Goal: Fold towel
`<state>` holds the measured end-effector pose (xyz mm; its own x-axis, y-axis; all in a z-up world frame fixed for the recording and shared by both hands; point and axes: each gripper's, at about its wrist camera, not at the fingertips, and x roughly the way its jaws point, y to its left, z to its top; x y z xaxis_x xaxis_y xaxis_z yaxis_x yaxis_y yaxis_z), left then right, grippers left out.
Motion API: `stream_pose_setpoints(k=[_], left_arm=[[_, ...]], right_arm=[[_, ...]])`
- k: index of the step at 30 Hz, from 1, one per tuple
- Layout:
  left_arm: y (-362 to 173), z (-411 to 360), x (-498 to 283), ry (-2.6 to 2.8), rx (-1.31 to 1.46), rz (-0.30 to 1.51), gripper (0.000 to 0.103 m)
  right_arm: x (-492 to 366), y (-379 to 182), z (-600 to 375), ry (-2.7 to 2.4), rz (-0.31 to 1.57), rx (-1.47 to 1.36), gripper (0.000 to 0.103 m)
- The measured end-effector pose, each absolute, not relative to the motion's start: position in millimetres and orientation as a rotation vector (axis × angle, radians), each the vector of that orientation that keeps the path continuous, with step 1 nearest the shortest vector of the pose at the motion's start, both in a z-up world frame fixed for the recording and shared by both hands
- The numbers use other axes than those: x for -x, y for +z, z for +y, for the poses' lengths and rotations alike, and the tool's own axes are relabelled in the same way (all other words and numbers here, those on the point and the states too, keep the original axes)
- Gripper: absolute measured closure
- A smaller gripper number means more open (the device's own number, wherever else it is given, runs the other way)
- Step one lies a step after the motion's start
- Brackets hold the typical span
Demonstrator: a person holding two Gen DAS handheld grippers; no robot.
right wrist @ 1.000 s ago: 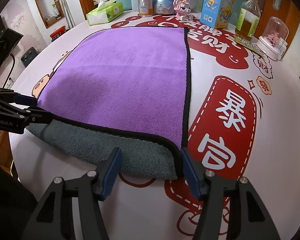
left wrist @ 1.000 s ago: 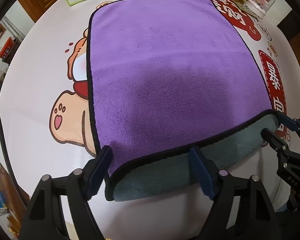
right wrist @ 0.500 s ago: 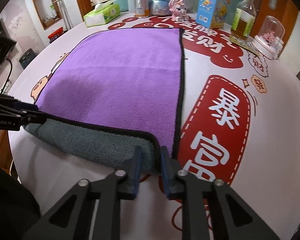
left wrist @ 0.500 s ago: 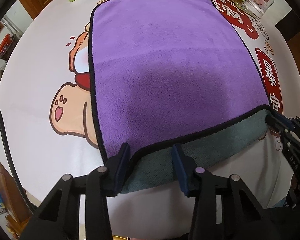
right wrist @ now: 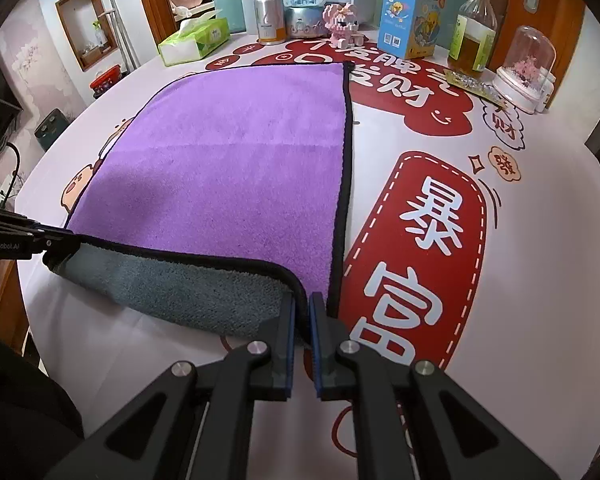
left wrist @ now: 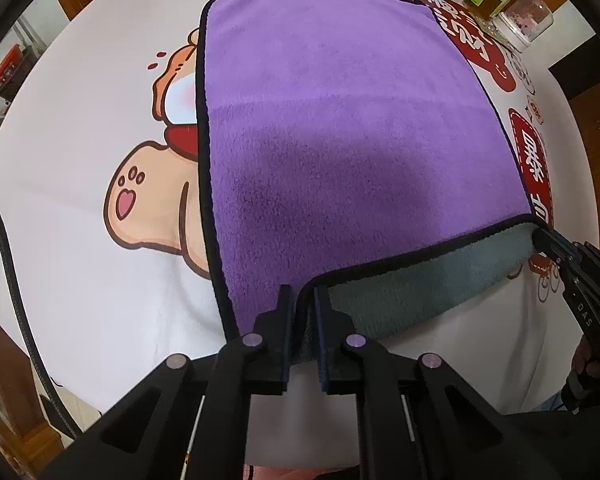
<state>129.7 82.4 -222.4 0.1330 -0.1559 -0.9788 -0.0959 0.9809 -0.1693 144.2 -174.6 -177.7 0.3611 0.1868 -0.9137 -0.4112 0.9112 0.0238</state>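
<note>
A purple towel with a grey underside and black edging lies spread flat on a round surface covered in a cartoon-printed cloth. Its near edge hangs slightly over the surface's rim, toward the person, with the grey side rolled into view.

The left tongs are clenched on the towel's near left corner. The right tongs are clenched on the near right corner. Each pair appears at the edge of the other's view, so the two hold opposite ends of the same near edge.

The whole body of the towel stretches straight ahead of both tongs, away from the person. Its far edge lies near a tissue box, a can, a snow globe, a blue carton and a bottle at the back of the surface.

Both arms look equally placed. The fold likely calls for lifting the near edge and carrying it forward, over the purple face, to meet the far edge.
</note>
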Motion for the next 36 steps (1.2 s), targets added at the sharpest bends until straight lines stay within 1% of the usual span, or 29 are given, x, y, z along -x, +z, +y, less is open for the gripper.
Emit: stream_pose_setpoints(k=[7,19,26,36], left_arm=[[-218,85,-123,-0.082,0.223,1.441,0.099],[-193,83,-120,-0.124,0.192,1.417,0.1],[-161,82,-124,-0.169,0.143,1.379,0.1],[-104,88,-145,-0.208,0.073,1.278,0.1]], right_arm=[[-143,-172,-174,0.386,1.126,0.22,0.097],[-143,-156,-170,0.373,1.084,0.214,0.097],[-146,-138,-165,0.365,1.048,0.2,0.097],[-160,-108,-157,0.335,0.961,0.182,0.097]])
